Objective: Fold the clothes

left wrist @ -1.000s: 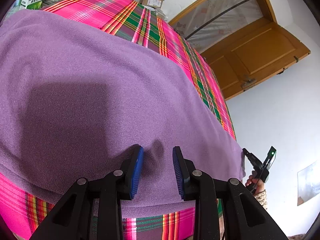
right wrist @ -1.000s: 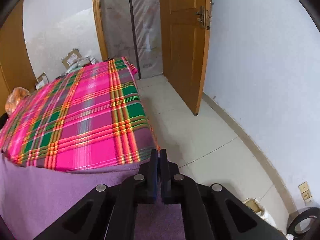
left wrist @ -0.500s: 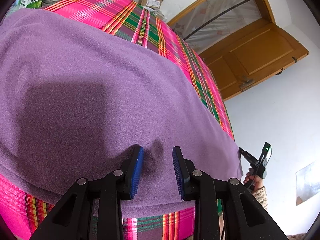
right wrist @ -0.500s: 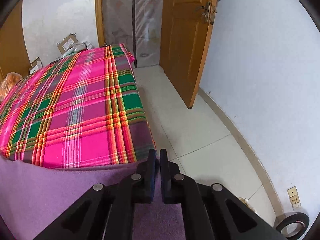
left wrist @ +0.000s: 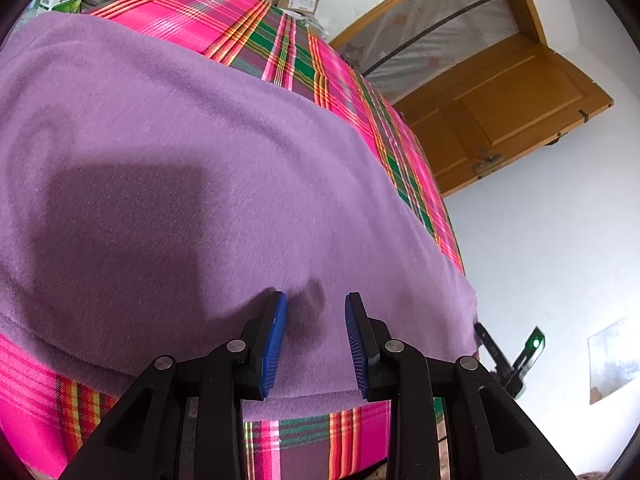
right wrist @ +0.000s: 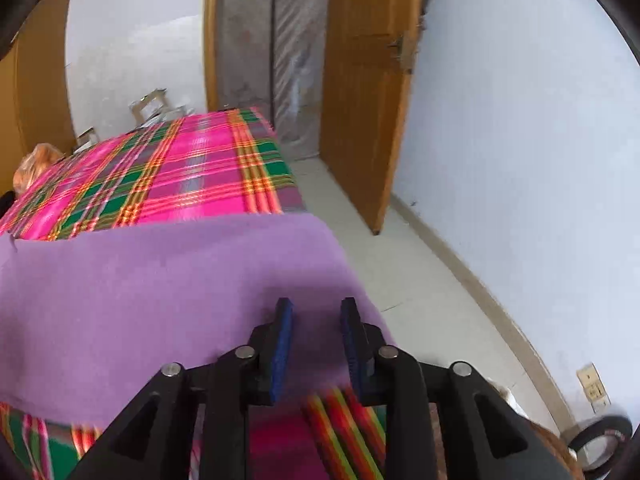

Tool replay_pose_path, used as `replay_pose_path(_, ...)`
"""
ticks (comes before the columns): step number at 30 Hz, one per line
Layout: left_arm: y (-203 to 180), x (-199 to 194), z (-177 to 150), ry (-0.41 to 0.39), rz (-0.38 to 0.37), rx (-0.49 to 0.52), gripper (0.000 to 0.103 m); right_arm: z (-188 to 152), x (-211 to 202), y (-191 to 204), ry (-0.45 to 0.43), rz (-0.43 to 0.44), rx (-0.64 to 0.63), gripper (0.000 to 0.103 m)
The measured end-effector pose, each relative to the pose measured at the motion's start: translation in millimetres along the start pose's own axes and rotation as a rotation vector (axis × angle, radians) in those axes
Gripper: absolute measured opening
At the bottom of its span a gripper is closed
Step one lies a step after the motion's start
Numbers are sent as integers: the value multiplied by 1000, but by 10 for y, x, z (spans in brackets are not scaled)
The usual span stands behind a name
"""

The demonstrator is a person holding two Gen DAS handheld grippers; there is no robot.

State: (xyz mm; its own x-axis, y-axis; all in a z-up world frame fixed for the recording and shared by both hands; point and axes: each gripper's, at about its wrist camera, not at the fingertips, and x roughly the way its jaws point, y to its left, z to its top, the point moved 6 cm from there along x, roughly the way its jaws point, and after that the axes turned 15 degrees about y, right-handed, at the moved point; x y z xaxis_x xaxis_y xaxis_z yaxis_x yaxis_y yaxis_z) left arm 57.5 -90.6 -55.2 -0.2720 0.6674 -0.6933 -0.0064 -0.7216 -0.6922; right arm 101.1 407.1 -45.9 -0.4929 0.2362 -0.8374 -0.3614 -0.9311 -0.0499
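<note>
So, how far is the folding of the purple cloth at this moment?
Done: the purple cloth lies spread flat on the plaid bed cover. In hand: nothing, since the left gripper and the right gripper are both open above its near edge. Left: no fold is visible yet.

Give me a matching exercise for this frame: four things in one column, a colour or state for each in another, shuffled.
Things:
1. garment
2. bedspread
3. door
4. right gripper

Colour or state:
A. orange-brown wood, swung open against the wall
B. jaws apart, holding nothing
C. plain purple, spread flat
D. pink and green plaid

Pairs: 1-C, 2-D, 3-A, 4-B
</note>
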Motion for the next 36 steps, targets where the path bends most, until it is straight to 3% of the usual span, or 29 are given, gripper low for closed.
replay_pose_path(5,28,-49,-38,3,-3,2,31,-150,-106,-97,0,10,47,29)
replay_pose_path(8,63,-91,-85,-1,-13,1,31,-164,-178,-52,21,-27,59,29)
replay_pose_path(10,95,-130,-122,-5,-20,-3,31,-150,-322,88,-21,-4,51,29)
replay_pose_path(13,141,-187,-169,-9,-24,-7,31,-100,-464,498,-63,96,-23,29)
replay_pose_path(16,177,-242,-213,-13,-21,-9,31,-134,-445,950,-52,163,-130,29)
replay_pose_path(20,280,-335,-245,-22,-37,-18,31,-261,-366,1342,8,204,-216,29)
replay_pose_path(25,447,-509,-283,-57,-38,-54,31,-296,-535,1831,-27,271,-332,29)
replay_pose_path(29,563,-625,-312,-77,-33,-79,31,-330,-507,2399,4,357,-437,29)
replay_pose_path(36,823,-842,-353,-133,-27,-138,31,-623,-661,2664,22,393,-529,31)
